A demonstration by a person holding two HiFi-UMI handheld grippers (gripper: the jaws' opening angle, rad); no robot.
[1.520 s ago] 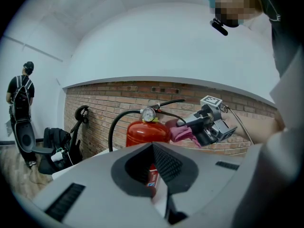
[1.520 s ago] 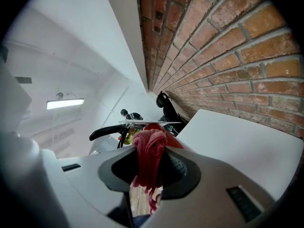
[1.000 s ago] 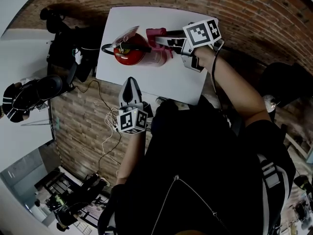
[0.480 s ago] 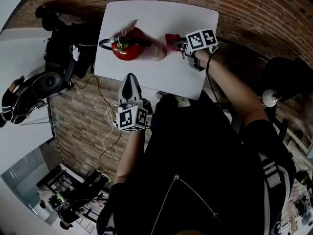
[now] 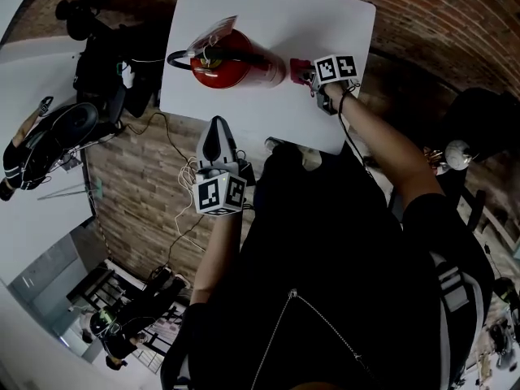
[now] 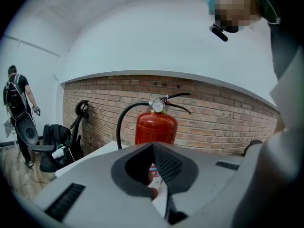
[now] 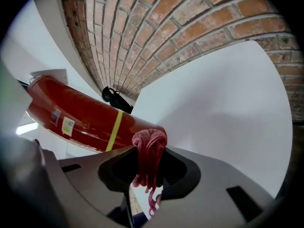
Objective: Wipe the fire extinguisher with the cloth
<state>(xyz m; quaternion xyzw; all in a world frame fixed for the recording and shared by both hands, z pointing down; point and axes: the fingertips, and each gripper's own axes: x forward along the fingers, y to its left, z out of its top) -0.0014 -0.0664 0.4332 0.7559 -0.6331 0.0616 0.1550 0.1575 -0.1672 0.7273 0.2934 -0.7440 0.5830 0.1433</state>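
White desk (image 5: 325,6) held the upright fire extinguisher (image 5: 236,67); right gripper (image 5: 305,73) clenched the red cloth (image 5: 296,65) beside it; left gripper (image 5: 214,124) stayed closed, empty.

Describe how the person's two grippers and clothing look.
Both are grey plastic with dark, ridged jaws. The left gripper and right gripper each carry a white cube with black square markers. The person's top is black.

**Arms and claws: right clamped, left closed and empty**

Right arm (image 5: 382,149) reaches forward and up, nearly straight. The right claw (image 5: 302,72) points toward the person's left, its jaws pinched on a bunched red cloth (image 7: 149,158). Left arm (image 5: 218,254) is tucked near the torso. The left claw (image 5: 216,132) points forward, jaws together with nothing between them.
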